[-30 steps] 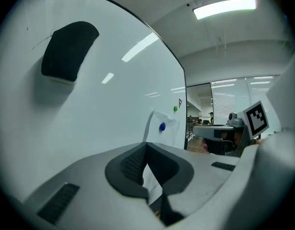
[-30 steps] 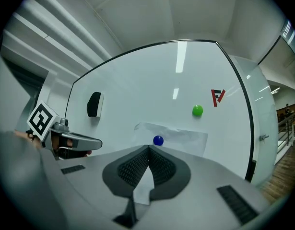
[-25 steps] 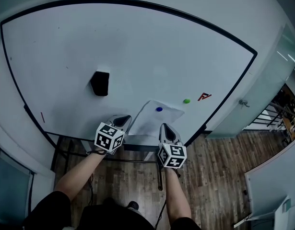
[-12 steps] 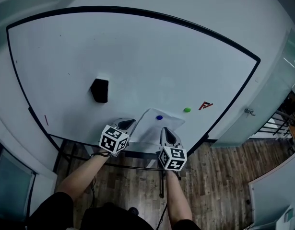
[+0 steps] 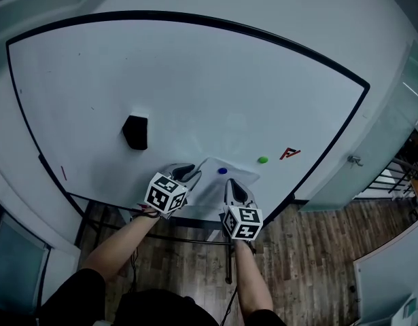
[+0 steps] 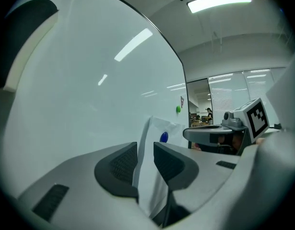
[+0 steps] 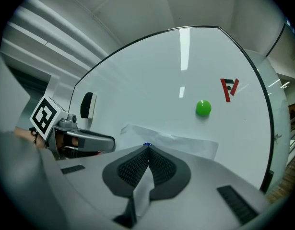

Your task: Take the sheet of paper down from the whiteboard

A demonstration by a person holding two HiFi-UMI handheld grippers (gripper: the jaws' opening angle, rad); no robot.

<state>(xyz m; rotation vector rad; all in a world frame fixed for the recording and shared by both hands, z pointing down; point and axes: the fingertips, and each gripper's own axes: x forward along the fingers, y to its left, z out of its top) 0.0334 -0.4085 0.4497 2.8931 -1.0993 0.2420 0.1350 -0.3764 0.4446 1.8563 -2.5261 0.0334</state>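
Observation:
A white sheet of paper [image 5: 215,184] hangs on the whiteboard [image 5: 195,80], pinned near its top by a blue magnet [image 5: 223,171]. My right gripper [image 5: 234,187] is shut on the sheet's lower right part; in the right gripper view the pads meet on a strip of paper [image 7: 185,142] at the right gripper [image 7: 148,152]. My left gripper [image 5: 189,175] is at the sheet's left edge. In the left gripper view the paper [image 6: 154,128] runs through the narrow gap of the left gripper [image 6: 145,150], whose jaws stand slightly apart.
A green magnet [image 5: 263,160] and a red logo mark [image 5: 289,153] sit right of the sheet. A black eraser [image 5: 135,132] is stuck to the board at the left. Below the board's lower edge are a stand and wooden floor [image 5: 310,250].
My left gripper has moved right, from beside the sheet onto its left edge. The right gripper has kept its hold on the paper and shifted only a little.

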